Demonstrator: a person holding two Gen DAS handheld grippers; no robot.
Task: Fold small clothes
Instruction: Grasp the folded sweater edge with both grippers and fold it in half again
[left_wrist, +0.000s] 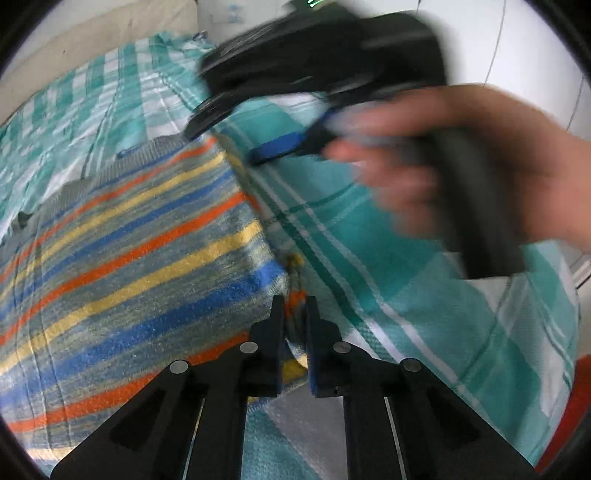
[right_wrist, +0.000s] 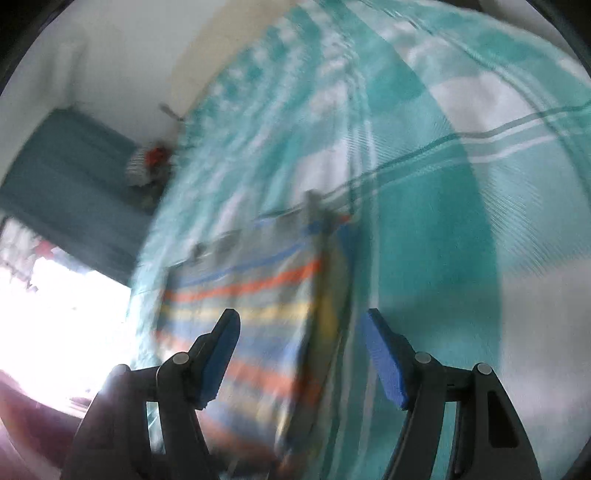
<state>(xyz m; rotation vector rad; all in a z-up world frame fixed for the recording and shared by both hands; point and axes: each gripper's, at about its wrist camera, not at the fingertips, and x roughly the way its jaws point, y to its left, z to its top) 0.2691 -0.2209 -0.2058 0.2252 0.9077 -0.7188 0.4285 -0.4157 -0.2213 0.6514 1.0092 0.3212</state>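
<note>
**Striped knit pinched at its corner on a teal check sheet**

Orange, blue and yellow stripes on grey mark the one garment (left_wrist: 129, 258) in view, a small knit piece spread flat on a teal-and-white checked sheet (left_wrist: 424, 295). In the left wrist view it fills the frame from 6 o'clock out to 10 o'clock. Nearest the lens, the left gripper (left_wrist: 295, 306) has its two fingers drawn together on the garment's near corner, a fold of striped cloth caught between the pads.

Farther off, at 2 o'clock, one hand (left_wrist: 461, 166) holds the right gripper (left_wrist: 229, 136); both are smeared by motion. In its own view the right gripper (right_wrist: 301, 325) stands with jaws wide apart and nothing between them, one blue pad on each finger, above the garment (right_wrist: 240, 314) at 6 o'clock.

That view is heavily blurred. The garment's near edge is cut off by the frame. At 9 o'clock a bright white patch is washed out, and a small red thing (right_wrist: 155, 155) at 10 o'clock is unreadable.
</note>
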